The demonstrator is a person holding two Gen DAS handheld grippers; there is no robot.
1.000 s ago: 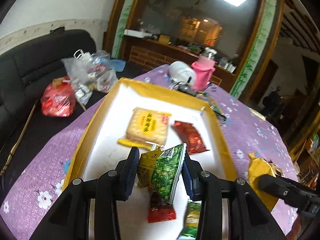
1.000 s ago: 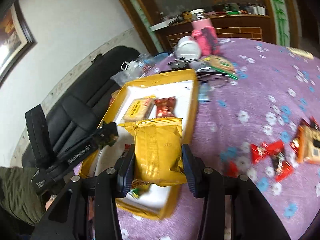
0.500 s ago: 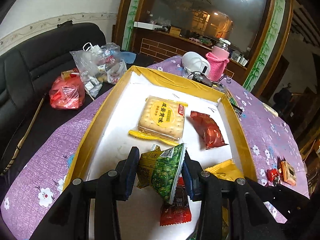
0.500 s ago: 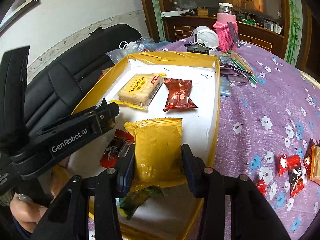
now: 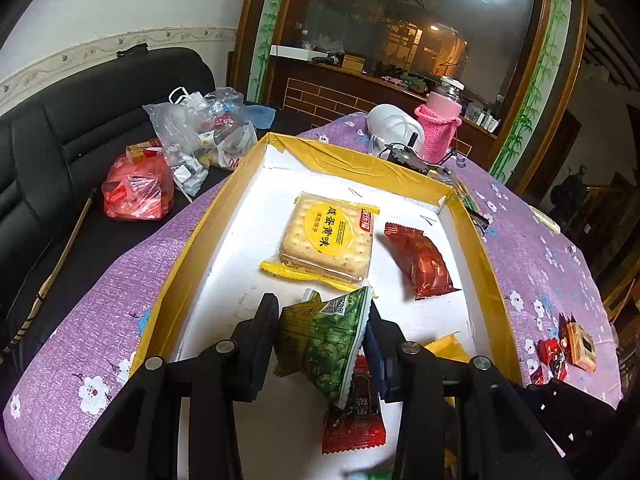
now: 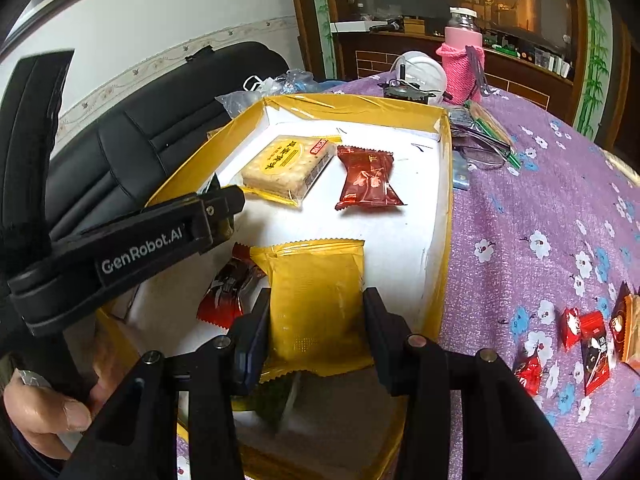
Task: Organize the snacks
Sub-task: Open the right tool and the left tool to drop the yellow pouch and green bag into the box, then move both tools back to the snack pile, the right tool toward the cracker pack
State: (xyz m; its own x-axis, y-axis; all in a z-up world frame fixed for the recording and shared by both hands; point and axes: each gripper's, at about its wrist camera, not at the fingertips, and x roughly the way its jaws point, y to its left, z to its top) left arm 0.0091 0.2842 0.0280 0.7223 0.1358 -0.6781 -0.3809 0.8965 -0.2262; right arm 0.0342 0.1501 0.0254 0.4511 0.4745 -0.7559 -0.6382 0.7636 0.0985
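A yellow-rimmed box [image 5: 208,236] with a white floor lies on the purple table. In it lie a cracker pack [image 5: 328,236], a dark red snack pack [image 5: 420,260] and a small red packet [image 5: 354,412]. My left gripper [image 5: 320,340] is shut on a green snack packet [image 5: 328,344], held just above the box floor. My right gripper [image 6: 316,320] is shut on a yellow snack packet [image 6: 320,300] over the near right part of the box [image 6: 444,216]. The left gripper's body [image 6: 120,248] shows in the right wrist view.
Several small red and orange snacks [image 6: 588,336] lie on the purple flowered tablecloth [image 6: 540,200] right of the box. A pink bottle [image 5: 438,128], a white helmet [image 5: 394,128] and glasses [image 6: 480,148] stand beyond it. A black sofa [image 5: 60,140] with plastic bags [image 5: 200,136] is at the left.
Both grippers have moved in over the box with their packets. The right gripper came left from the table's edge; the left one lowered a little.
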